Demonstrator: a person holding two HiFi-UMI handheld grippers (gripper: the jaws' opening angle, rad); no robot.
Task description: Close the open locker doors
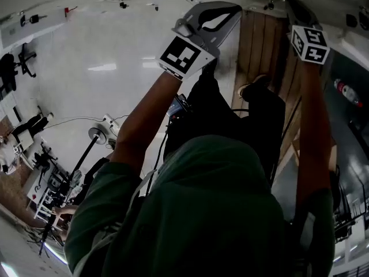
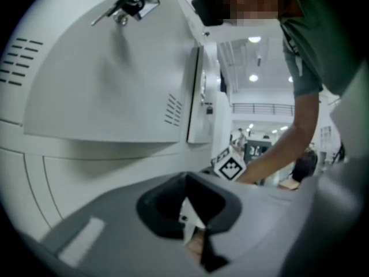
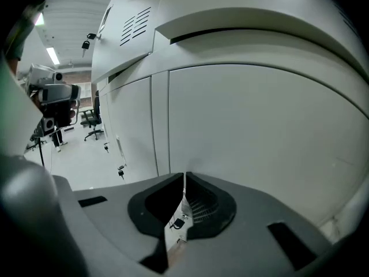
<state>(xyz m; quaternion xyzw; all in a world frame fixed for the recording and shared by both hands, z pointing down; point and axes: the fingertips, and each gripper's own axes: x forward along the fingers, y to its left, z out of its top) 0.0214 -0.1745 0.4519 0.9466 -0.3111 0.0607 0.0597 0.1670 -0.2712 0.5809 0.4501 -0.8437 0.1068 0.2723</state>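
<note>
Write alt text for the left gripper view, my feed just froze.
A pale grey locker door stands swung open close ahead of the left hand-held gripper, whose jaws are together and empty. Keys hang from the door's lock, and the person's arm reaches in at right.

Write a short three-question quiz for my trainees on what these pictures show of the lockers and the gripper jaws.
1. True or false: the right gripper has its jaws together, with nothing between them.
2. Multiple choice: what hangs at the lock of the open locker door in the left gripper view? A. keys B. a padlock C. a cloth
3. Short answer: does the left gripper have its jaws apart or together?
Key: 1 true; 2 A; 3 together.
</note>
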